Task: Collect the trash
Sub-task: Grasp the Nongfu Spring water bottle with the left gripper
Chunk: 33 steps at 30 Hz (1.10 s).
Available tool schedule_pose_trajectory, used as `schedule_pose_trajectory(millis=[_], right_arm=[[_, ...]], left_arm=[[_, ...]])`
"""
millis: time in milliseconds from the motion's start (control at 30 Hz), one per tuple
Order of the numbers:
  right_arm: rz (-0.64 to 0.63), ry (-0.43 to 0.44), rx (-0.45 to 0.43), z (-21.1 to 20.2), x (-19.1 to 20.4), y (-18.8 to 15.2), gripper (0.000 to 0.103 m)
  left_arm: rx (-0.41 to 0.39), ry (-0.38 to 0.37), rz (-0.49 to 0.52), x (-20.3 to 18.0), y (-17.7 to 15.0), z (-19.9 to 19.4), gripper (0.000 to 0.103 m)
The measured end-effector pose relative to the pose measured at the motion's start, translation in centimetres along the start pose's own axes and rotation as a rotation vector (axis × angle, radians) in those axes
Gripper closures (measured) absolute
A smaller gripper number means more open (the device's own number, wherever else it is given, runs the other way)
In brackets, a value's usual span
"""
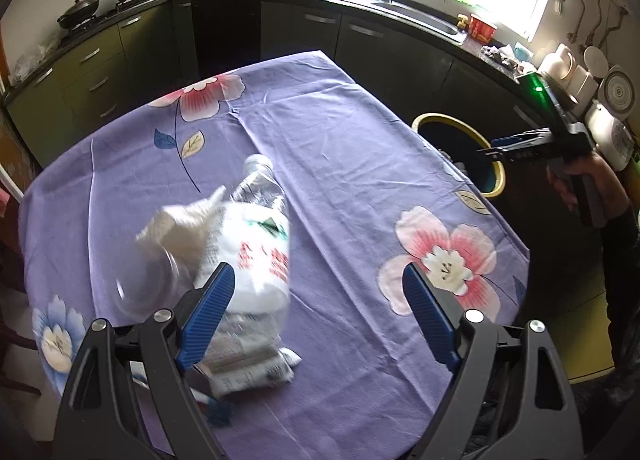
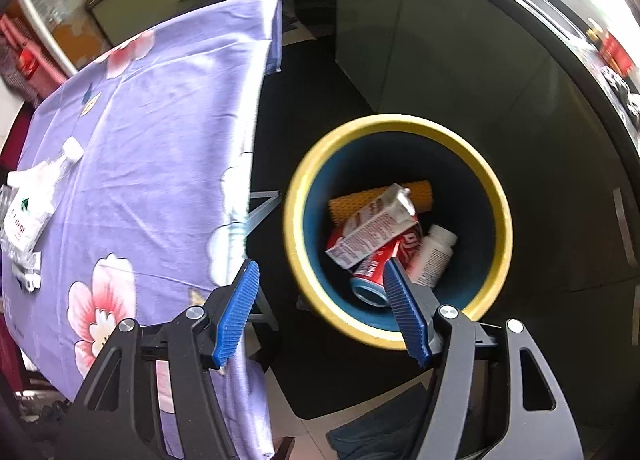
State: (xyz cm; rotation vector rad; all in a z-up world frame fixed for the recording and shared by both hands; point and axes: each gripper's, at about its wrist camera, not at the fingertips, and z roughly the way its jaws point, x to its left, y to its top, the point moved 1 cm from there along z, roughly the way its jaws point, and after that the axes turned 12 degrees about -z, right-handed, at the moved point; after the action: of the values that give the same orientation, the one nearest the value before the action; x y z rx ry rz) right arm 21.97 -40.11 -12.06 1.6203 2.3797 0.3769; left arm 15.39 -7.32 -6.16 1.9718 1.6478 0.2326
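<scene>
A clear plastic bottle (image 1: pixel 260 188) with a white label lies on the purple flowered tablecloth (image 1: pixel 340 164), with a crumpled white tissue (image 1: pixel 176 224), a clear cup (image 1: pixel 144 284) and a printed white wrapper (image 1: pixel 248 360) around it. My left gripper (image 1: pixel 318 288) is open just above this pile, its left finger over the bottle label. My right gripper (image 2: pixel 320 272) is open and empty above the yellow-rimmed bin (image 2: pixel 496 196). The bin holds a red can (image 2: pixel 380 264), a carton (image 2: pixel 372 228), a white pill bottle (image 2: pixel 434 254) and an orange object (image 2: pixel 360 196). The right gripper (image 1: pixel 520 146) shows over the bin (image 1: pixel 452 122) in the left wrist view. The bottle also shows in the right wrist view (image 2: pixel 44 188).
Dark kitchen cabinets (image 1: pixel 224 36) and a counter with a sink (image 1: pixel 424 16) wrap around behind the table. The bin stands on a dark mat (image 2: pixel 312 100) between the table's right edge and the cabinets. Rice cookers (image 1: pixel 612 108) stand at far right.
</scene>
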Motion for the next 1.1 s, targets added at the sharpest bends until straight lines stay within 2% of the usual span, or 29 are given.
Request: schedule_pose_trajectory(millis=[333,633,833,867,933,1100], right_arm=[[-0.046,0.028,0.014,0.7,1.6,0.2,0.038],[-0.044,0.047,0.030,1.9,1.6,0.4,0.038],[-0.056,0.053,0.049,2.8,2.0,0.4,0.038],[-0.055,0.055,0.050,2.9,1.9,0.3,0.038],[-0.053,0.055,0.050,3.0,1.9,0.3,0.038],[-0.051,0.057,0.046,2.9,1.9,0.0,0.038]], left_arm=[[0.143,0.113,0.025,1.5,3.2,5.5,0.022],[0.227,0.190,0.071,1.2,3.7,9.0,0.022],[0.250,0.204,0.091,0.8,4.4,10.8,0.022],[0.253,0.204,0.092,0.9,4.5,11.1,0.025],[0.269,0.214,0.099,1.0,4.7,11.6,0.039],[0.275,0.208,0.115,0.7,4.5,11.7,0.040]])
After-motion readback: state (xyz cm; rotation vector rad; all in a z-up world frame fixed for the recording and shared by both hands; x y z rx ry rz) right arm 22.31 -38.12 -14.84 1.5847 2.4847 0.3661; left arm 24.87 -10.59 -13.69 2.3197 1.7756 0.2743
